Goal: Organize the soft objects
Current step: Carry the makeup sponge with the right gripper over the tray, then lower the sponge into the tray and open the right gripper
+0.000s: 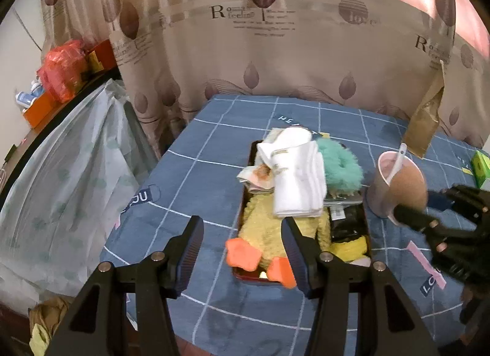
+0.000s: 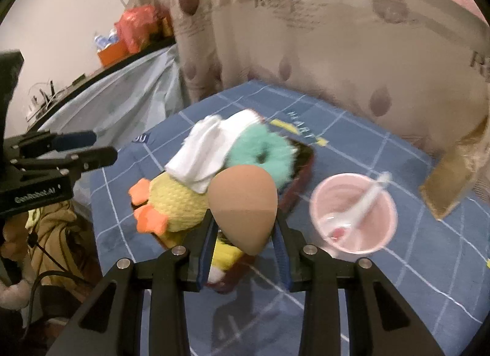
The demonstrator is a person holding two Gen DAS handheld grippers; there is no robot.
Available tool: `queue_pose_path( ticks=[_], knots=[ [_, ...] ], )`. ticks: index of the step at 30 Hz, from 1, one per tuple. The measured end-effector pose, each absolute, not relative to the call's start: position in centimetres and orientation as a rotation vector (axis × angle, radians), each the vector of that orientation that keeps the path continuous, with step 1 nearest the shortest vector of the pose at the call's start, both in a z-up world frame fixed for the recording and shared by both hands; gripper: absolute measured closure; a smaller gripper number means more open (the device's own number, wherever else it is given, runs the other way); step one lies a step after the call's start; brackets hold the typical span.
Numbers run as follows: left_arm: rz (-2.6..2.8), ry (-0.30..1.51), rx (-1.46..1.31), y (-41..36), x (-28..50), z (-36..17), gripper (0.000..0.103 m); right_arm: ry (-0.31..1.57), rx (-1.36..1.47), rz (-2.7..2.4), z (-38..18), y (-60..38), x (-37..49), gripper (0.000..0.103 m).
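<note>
A brown egg-shaped sponge (image 2: 243,209) is held between the jaws of the right hand-held gripper (image 2: 245,244) above the near end of a dark tray (image 1: 245,200) on the blue checked worktop (image 1: 196,172). The tray is piled with a yellow plush duck (image 1: 260,227), a white towel (image 1: 298,184) and a teal fluffy ring (image 1: 340,166) (a pink cup (image 2: 352,212) with a spoon stands just beside it). The left hand-held gripper (image 1: 243,252) is held open, empty, near the duck's orange feet.

Black left gripper (image 1: 242,245): blue pads, silver screws.
</note>
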State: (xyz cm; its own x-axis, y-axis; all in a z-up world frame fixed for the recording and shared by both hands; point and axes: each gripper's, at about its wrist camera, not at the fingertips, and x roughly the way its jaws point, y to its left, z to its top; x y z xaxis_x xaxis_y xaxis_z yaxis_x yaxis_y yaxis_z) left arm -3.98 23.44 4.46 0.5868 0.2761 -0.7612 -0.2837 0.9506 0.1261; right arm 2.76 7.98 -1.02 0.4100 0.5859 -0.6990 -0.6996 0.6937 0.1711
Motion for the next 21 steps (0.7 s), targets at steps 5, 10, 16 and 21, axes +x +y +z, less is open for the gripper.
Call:
queue_pose_path(
  ticks=[5,10,16,21],
  knots=[
    [0.338,0.881,-0.023,24.6,-4.4,4.4,0.049,0.864,-0.163,0.827,-2.7,10.1,2.7,0.070],
    [0.341,0.884,-0.031,25.5,-4.6,4.1,0.049,0.897,-0.185,0.813,-4.0,11.7,3.0,0.070],
    [0.340,0.887,-0.052,26.1,-4.3,3.8,0.049,0.920,-0.200,0.788,-4.7,12.5,3.4,0.069],
    [0.335,0.892,-0.063,26.2,-4.1,3.5,0.049,0.938,-0.205,0.769,-5.4,13.1,3.8,0.068]
  ],
)
